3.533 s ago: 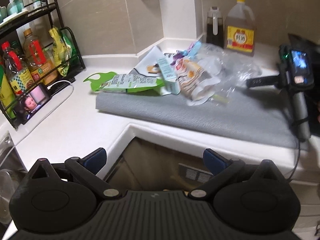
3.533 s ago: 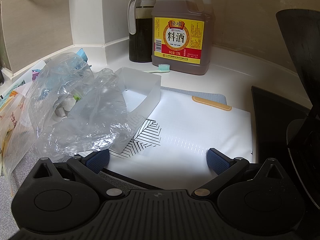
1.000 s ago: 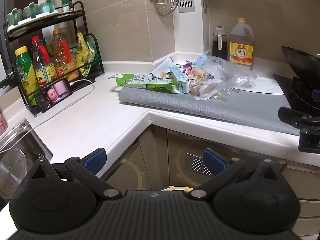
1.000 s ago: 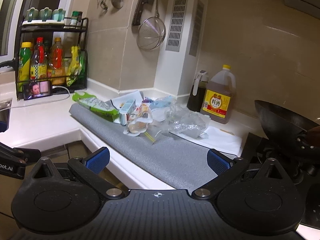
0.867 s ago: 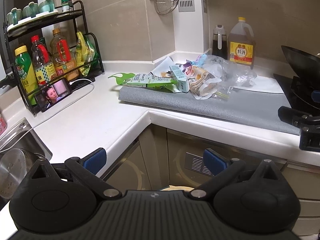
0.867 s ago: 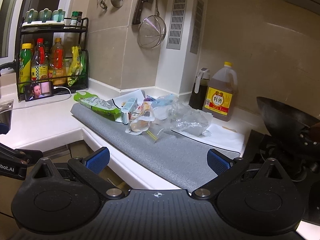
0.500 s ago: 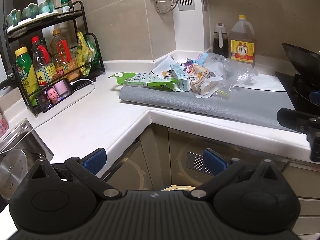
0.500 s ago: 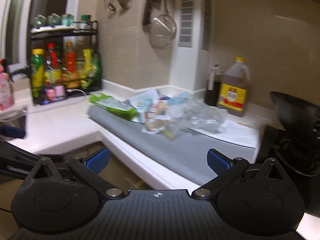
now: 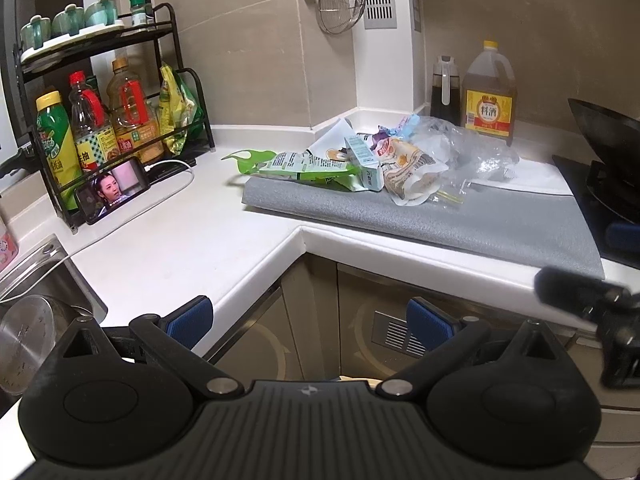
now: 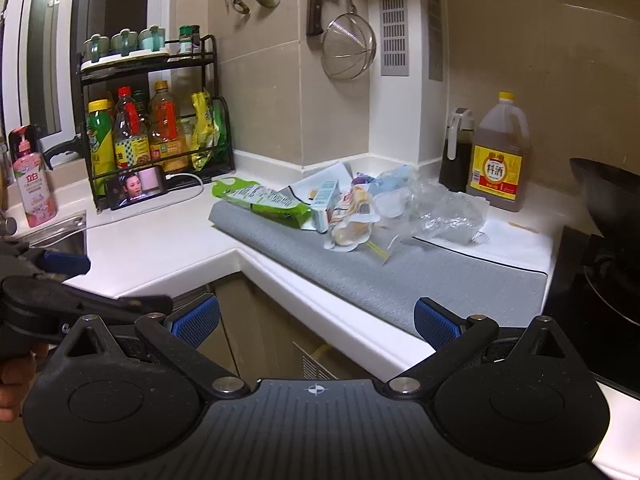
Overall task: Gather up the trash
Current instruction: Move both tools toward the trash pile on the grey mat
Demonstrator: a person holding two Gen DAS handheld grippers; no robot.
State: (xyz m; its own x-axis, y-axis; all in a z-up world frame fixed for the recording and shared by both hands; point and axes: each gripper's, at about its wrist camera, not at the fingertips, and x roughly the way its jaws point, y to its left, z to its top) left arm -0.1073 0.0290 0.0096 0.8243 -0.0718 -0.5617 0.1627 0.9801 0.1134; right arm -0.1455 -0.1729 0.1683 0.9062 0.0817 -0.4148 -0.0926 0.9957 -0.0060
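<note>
A heap of trash lies at the back of a grey mat point(image 9: 460, 220) point(image 10: 420, 276) on the white counter: a green snack bag point(image 9: 308, 170) point(image 10: 264, 200), a small carton point(image 9: 362, 158) point(image 10: 324, 204), a printed food wrapper point(image 9: 412, 172) point(image 10: 352, 224) and crumpled clear plastic point(image 9: 468, 148) point(image 10: 444, 208). My left gripper point(image 9: 310, 320) is open, held out in front of the counter corner, well short of the heap. My right gripper point(image 10: 316, 318) is open too, off the counter's front edge. Neither holds anything.
A black rack of bottles point(image 9: 100, 120) point(image 10: 152, 128) with a phone point(image 9: 114, 192) leaning on it stands at the left. A sink point(image 9: 36, 288) lies near left. A jug of cooking wine point(image 9: 488, 96) point(image 10: 500, 156) and a black wok point(image 9: 608, 136) point(image 10: 608, 192) on the stove are at right.
Both grippers have pulled back from the heap and off the counter, and both views now take in the whole corner. The right one has also swung a little leftward.
</note>
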